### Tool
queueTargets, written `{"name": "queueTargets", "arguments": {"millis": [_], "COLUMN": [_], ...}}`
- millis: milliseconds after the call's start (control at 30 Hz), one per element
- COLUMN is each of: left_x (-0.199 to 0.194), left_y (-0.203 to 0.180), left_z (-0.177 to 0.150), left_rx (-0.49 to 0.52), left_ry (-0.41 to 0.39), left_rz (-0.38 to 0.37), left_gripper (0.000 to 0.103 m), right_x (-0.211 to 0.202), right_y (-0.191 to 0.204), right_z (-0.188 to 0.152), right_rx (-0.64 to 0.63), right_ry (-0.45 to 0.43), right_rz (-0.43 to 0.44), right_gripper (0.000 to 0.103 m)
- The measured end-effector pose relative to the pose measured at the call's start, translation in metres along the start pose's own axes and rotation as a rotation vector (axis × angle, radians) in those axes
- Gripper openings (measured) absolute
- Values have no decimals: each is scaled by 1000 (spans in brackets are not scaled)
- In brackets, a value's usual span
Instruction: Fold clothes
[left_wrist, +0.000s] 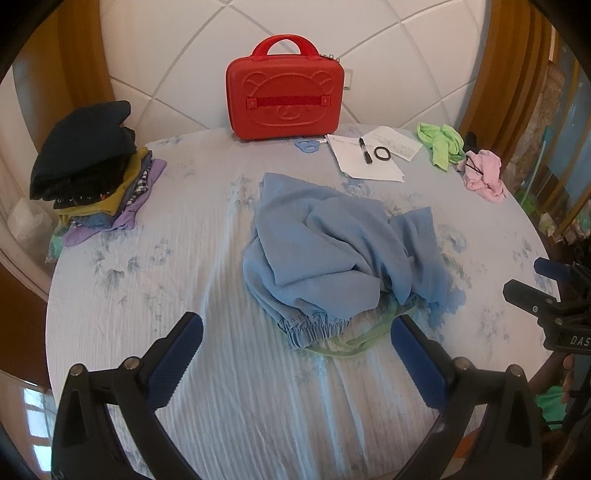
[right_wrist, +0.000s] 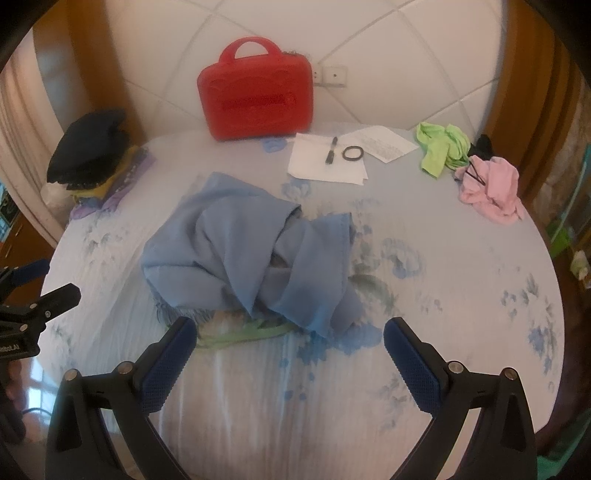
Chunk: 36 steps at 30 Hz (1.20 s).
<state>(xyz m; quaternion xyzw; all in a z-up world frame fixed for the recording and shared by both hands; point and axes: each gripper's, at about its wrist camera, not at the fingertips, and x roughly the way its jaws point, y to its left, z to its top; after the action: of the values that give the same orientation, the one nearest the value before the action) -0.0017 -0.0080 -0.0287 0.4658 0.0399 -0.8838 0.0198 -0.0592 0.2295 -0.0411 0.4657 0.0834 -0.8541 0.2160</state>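
A crumpled blue garment (left_wrist: 332, 251) with an elastic waistband lies mid-table on the pale floral cloth, over a green-edged piece (left_wrist: 354, 343). It also shows in the right wrist view (right_wrist: 243, 258). My left gripper (left_wrist: 295, 332) is open and empty, just short of the waistband. My right gripper (right_wrist: 290, 332) is open and empty, at the garment's near edge. The right gripper shows at the right edge of the left wrist view (left_wrist: 543, 288), and the left gripper at the left edge of the right wrist view (right_wrist: 40, 291).
A stack of folded clothes (left_wrist: 92, 170) sits at the far left. A red case (left_wrist: 284, 99) stands at the back. Papers with a pen and black ring (left_wrist: 369, 155), a green garment (left_wrist: 441, 144) and a pink garment (left_wrist: 484, 173) lie at the far right.
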Motion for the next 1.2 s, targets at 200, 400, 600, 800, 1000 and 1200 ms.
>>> {"name": "queueTargets", "arguments": {"millis": [200, 400, 600, 800, 1000, 1200], "left_x": [2, 5, 8, 22, 58, 104], "left_y": [2, 1, 1, 4, 14, 38], "left_z": [0, 0, 1, 1, -4, -5], "left_rx": [-4, -7, -7, -22, -38, -103], "left_ry": [6, 11, 23, 48, 127, 167], "left_rz": [2, 1, -5, -8, 7, 4], "left_gripper": [103, 103, 103, 103, 103, 103], "right_x": [1, 3, 7, 16, 43, 83], "right_y": [-1, -3, -3, -8, -16, -17], "right_z": [-1, 0, 1, 1, -2, 5], "right_rx": [2, 9, 2, 17, 46, 90], "right_ry": [4, 6, 14, 36, 95, 151], "right_rz": [-1, 4, 13, 26, 41, 137], "right_gripper": [103, 103, 103, 103, 103, 103]}}
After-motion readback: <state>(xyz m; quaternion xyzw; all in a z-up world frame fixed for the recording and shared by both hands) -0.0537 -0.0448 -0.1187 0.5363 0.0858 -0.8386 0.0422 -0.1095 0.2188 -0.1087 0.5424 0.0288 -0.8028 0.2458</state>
